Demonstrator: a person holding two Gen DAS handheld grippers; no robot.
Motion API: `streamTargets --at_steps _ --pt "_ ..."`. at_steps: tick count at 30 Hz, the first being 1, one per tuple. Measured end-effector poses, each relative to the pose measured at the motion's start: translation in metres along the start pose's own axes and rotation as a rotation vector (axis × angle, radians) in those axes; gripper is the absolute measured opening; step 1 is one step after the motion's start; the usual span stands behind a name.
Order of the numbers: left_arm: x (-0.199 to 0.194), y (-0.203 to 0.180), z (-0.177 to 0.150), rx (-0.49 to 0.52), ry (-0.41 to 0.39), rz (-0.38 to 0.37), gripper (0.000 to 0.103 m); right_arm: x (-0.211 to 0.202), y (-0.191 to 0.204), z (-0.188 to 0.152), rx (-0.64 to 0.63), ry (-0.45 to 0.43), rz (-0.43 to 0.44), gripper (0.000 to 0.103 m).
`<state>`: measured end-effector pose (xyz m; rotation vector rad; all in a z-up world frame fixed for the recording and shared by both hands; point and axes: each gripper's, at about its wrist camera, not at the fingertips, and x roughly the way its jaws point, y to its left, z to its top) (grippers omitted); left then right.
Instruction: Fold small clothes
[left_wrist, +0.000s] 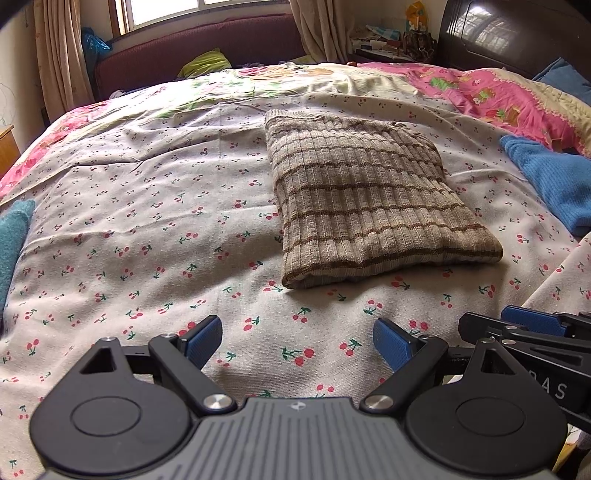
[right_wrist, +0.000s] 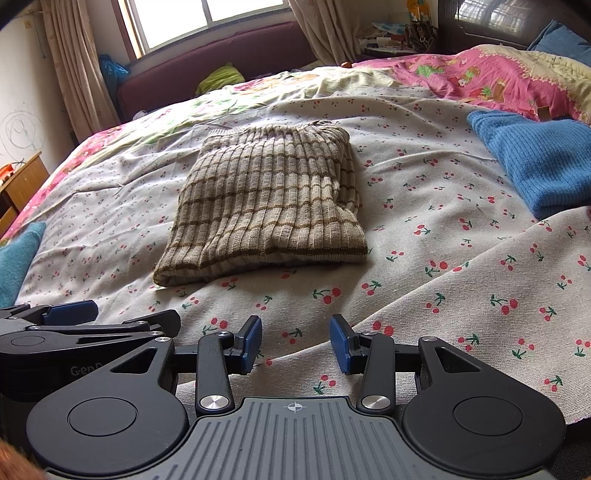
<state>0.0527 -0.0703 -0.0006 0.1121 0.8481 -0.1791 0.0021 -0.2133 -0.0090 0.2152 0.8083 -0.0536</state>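
Left gripper (left_wrist: 297, 345) hangs open, nothing between jaws, over cherry-print sheet (left_wrist: 147, 229). Folded striped beige sweater (left_wrist: 369, 199) lies flat ahead of both, well apart, untouched. Right gripper (right_wrist: 295, 343) partly open, empty too. Blue knit (right_wrist: 535, 158) far right.

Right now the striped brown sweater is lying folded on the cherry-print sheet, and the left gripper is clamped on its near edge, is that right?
Not quite. The striped brown sweater does lie folded on the cherry-print sheet, but the left gripper is not clamped on it. In the left wrist view it is open and empty, short of the sweater's near edge, with only sheet between its pads.
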Motion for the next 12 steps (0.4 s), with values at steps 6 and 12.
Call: streamTargets --at_steps 6,12 --pt "-0.0004 -0.0007 -0.0003 0.001 -0.007 0.002 0.098 -0.0007 -0.0001 0.0 0.001 -0.002 0.0 0.041" --pt "-0.0013 -0.0011 -0.0007 0.0 -0.012 0.005 0.098 -0.0011 0.0002 0.0006 0.003 -0.004 0.003 0.042"
